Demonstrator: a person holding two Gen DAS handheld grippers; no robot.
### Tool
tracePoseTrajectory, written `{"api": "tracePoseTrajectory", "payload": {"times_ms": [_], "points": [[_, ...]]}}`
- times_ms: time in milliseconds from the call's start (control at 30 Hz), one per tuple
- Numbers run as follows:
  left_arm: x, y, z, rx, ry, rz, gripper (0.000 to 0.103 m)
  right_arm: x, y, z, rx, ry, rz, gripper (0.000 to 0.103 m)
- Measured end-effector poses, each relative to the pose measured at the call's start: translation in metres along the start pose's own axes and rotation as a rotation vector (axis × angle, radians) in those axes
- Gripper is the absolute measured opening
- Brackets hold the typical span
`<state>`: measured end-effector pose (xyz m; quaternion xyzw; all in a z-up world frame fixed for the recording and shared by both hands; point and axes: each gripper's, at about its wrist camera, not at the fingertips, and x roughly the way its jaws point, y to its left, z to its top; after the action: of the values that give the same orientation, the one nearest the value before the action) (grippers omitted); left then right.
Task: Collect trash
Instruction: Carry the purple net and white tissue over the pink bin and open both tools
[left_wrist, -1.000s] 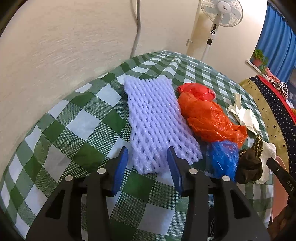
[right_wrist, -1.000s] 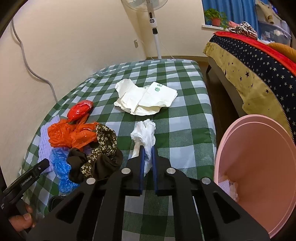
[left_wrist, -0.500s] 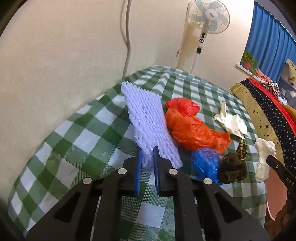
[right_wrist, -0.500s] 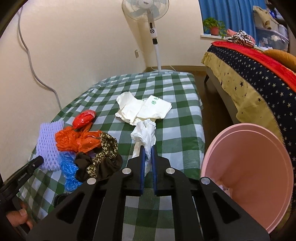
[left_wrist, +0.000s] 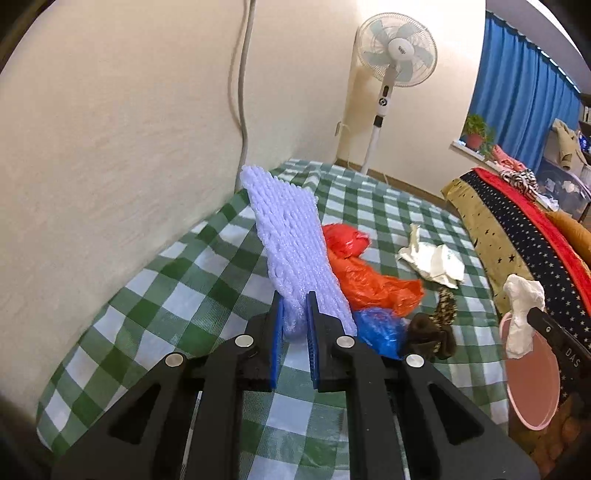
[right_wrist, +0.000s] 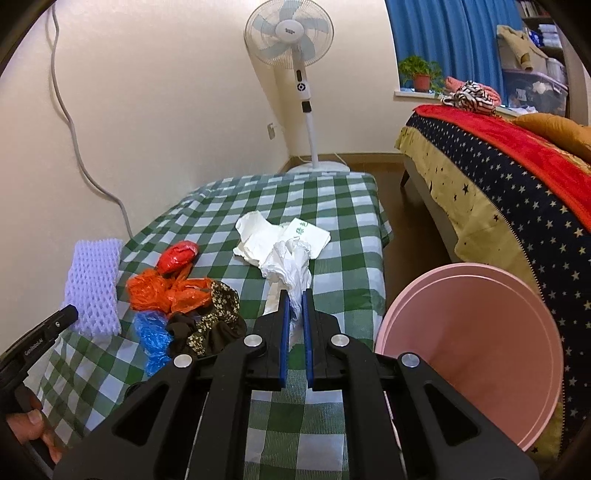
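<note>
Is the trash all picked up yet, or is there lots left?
Not yet. The left gripper has pinched the purple foam net, and the right gripper holds a white plastic bag near the pink bin. The orange bag, blue bag, dark patterned cloth and white paper wait on the table.

The left wrist camera is looking forward along its own fingers, low and close over the checked tablecloth (left_wrist: 177, 280), facing the wall and standing fan (left_wrist: 397, 55); the right wrist camera is looking the same general way from farther right, beside the pink bin (right_wrist: 476, 332); both views are sharing the tablecloth, the fan and the bed (right_wrist: 517, 177).
</note>
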<state>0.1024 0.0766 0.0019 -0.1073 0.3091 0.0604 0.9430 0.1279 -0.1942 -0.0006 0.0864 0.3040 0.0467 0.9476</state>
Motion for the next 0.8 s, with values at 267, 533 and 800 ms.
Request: {"api": "tracePoseTrajectory", "payload": {"times_ms": [267, 533, 800], "points": [[-0.022, -0.007, 0.002, 0.016, -0.034, -0.052, 0.012, -0.029, 0.004, 0.002, -0.023, -0.040, 0.004, 0.007], [-0.039, -0.015, 0.003, 0.036, -0.059, -0.090, 0.012, -0.059, -0.004, 0.012, 0.002, -0.077, 0.003, 0.007], [-0.049, -0.023, 0.001, 0.054, -0.067, -0.123, 0.012, -0.089, -0.011, 0.032, -0.002, -0.109, 0.009, 0.007]]}}
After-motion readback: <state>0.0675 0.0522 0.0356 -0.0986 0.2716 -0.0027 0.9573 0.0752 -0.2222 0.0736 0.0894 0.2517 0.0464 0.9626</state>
